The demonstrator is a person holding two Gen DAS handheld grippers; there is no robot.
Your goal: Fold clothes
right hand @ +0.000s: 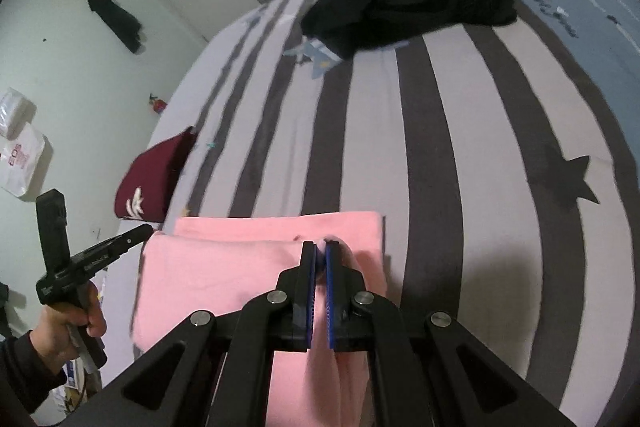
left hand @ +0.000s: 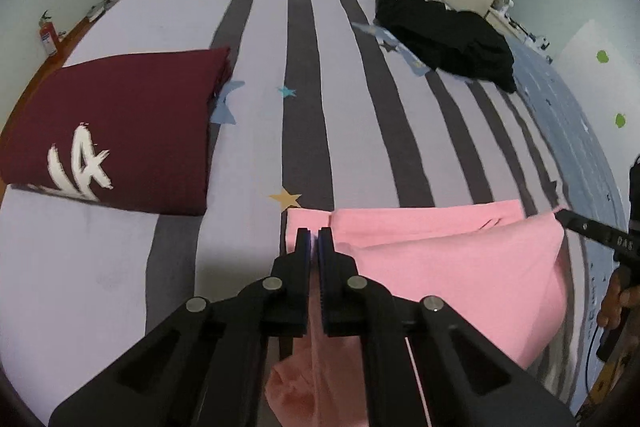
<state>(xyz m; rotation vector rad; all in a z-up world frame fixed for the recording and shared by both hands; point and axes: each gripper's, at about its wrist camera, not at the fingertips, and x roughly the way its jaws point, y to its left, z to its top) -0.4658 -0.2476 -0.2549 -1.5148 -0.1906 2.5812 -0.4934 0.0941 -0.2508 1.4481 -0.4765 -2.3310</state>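
- Two tongs, both pinching: my left gripper (left hand: 314, 233) bites the pink garment (left hand: 460, 259) at its near-left edge, cloth sandwiched between the pads.
- My right gripper (right hand: 320, 247) clamps the near-right edge, lifted over the layer lying flat on the striped bedsheet (left hand: 304, 67).
- Folded maroon shirt (left hand: 120, 123) rests to the left; crumpled black garment (left hand: 448, 35) lies far across the bed.

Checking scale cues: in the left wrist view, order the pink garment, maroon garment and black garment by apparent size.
1. pink garment and maroon garment: alike in apparent size; the pink one is nearer and partly hidden, so unranked.
2. black garment: smallest, though farthest away.
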